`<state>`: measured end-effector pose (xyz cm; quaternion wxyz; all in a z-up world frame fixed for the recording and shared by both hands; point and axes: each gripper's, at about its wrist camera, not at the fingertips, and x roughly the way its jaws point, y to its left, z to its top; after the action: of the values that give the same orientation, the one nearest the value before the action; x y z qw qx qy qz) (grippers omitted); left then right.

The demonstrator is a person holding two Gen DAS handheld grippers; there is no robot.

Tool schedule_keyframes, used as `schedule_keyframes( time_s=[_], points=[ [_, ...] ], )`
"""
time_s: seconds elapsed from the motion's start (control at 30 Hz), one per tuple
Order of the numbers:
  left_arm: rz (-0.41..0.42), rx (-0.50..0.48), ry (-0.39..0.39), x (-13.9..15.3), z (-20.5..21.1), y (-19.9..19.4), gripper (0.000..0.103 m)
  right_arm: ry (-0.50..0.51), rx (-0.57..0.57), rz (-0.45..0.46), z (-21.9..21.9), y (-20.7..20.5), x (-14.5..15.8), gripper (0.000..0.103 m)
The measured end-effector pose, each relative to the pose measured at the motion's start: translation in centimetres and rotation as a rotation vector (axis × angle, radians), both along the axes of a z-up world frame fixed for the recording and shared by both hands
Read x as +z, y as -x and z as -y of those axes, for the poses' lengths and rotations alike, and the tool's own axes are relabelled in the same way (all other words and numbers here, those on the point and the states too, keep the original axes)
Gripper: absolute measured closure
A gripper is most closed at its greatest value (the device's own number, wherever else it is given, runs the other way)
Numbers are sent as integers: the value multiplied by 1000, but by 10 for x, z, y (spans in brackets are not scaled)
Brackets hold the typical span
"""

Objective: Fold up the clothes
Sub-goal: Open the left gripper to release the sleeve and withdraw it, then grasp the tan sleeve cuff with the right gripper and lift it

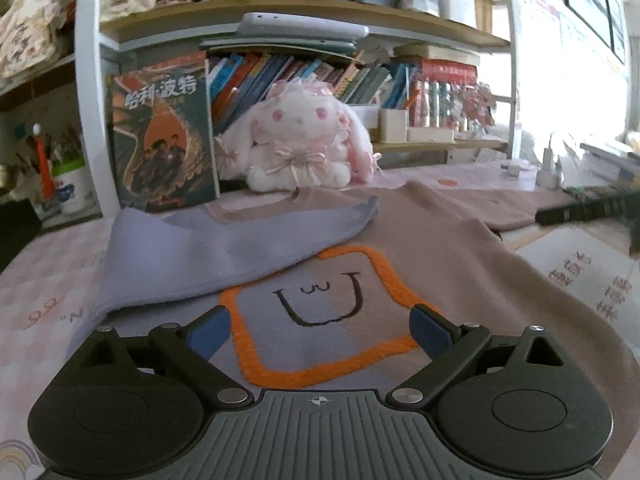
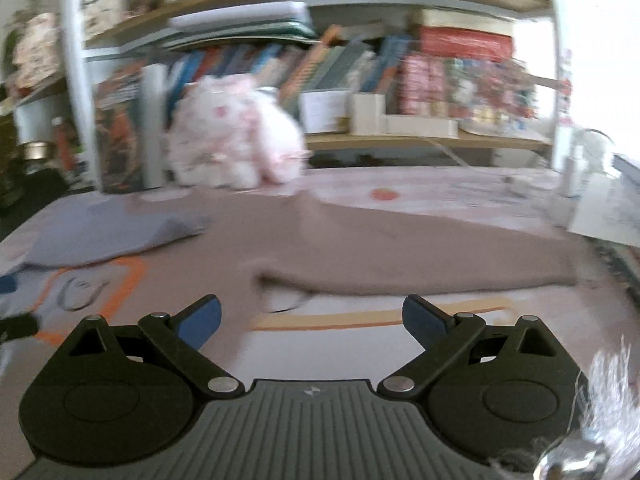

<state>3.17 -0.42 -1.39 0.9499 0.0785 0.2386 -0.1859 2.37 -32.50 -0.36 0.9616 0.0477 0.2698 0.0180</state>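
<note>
Right wrist view shows my right hand-held gripper (image 2: 312, 322) spread and empty beside the sweater's (image 2: 360, 248) outstretched sleeve (image 2: 440, 264) on the worktop (image 2: 440, 196); a shallow pinch could drag it crooked.

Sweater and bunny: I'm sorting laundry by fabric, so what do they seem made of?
Sweater: looks like soft fuzzy knit, matte, with a raised fluffy orange outline; possibly fleece. Bunny: white-pink plush pile, with satin-looking ribbon bows, a slight sheen.
</note>
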Motion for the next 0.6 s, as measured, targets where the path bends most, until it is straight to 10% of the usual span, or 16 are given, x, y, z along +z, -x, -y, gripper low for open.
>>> schedule_keyframes(
  time_s=[0.6],
  points=[
    [-12,-32,-57,-3,11,1,5,-44,-518,-92,112,-41,-12,5]
  ],
)
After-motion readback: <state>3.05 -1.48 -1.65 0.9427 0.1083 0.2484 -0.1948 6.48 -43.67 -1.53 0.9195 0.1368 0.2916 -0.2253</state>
